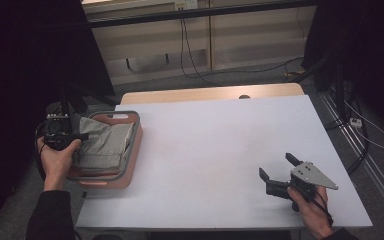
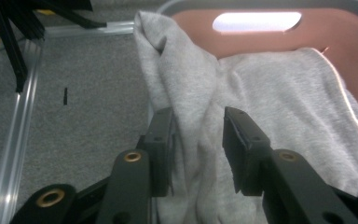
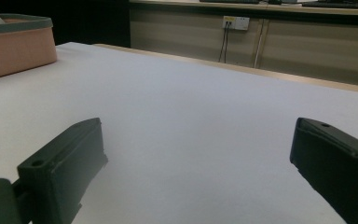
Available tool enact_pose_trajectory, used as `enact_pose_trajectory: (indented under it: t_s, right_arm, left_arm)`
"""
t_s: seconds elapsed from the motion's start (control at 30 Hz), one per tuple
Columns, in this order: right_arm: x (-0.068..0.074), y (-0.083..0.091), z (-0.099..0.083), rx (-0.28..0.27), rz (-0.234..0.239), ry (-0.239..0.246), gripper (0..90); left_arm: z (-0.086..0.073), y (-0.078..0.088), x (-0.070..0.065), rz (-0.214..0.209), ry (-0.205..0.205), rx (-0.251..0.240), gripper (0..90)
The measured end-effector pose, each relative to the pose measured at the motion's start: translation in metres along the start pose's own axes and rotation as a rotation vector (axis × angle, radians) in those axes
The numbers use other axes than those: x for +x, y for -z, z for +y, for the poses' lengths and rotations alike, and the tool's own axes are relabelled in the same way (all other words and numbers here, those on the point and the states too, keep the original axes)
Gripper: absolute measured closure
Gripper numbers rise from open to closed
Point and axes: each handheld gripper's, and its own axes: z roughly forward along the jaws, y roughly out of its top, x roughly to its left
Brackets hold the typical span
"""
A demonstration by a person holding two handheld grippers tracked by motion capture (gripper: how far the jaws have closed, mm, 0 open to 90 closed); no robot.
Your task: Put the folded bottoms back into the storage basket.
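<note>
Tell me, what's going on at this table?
A person holds a claw in each hand. The left claw reaches into a pink basket at the table's left edge, its jaws partly open around a fold of grey cloth; whether they pinch it is unclear. The right claw rests wide open on the bare white table.

Garment: grey sweatshirt-like cloth (image 2: 279, 112), soft, crumpled in folds
Pose: heaped, one fold draped over the rim
Place: inside the pink basket (image 1: 135, 150) at the table's left edge
</note>
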Motion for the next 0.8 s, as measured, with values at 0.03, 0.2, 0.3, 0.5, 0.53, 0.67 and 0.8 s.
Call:
enact_pose_trajectory:
  t_s: [0.03, 0.2, 0.3, 0.5, 0.53, 0.67, 0.8]
  right_arm:
    - [0.0, 0.0, 0.0, 0.0, 0.0, -0.001, 2.9]
    - [0.0, 0.0, 0.0, -0.001, 0.0, -0.003, 2.9]
    - [0.0, 0.0, 0.0, -0.002, 0.001, 0.0, 2.9]
    - [0.0, 0.0, 0.0, -0.002, 0.001, 0.0, 2.9]
    - [0.0, 0.0, 0.0, -0.002, 0.001, 0.0, 2.9]
    - [0.0, 0.001, 0.0, -0.002, 0.002, 0.002, 2.9]
    - [0.0, 0.001, 0.0, -0.002, 0.003, 0.001, 2.9]
  left_arm:
    - [0.0, -0.003, -0.001, 0.008, -0.001, 0.009, 68.3]
    - [-0.002, -0.015, -0.003, 0.045, -0.001, 0.063, 82.1]
    - [-0.003, -0.023, -0.005, 0.066, -0.001, 0.095, 85.0]
    - [-0.003, -0.039, -0.012, 0.118, -0.049, 0.155, 86.0]
    - [-0.003, -0.041, -0.013, 0.118, -0.052, 0.162, 86.0]
    - [-0.002, -0.043, -0.017, 0.137, -0.088, 0.185, 86.1]
    - [-0.004, -0.048, -0.021, 0.127, -0.125, 0.211, 86.2]
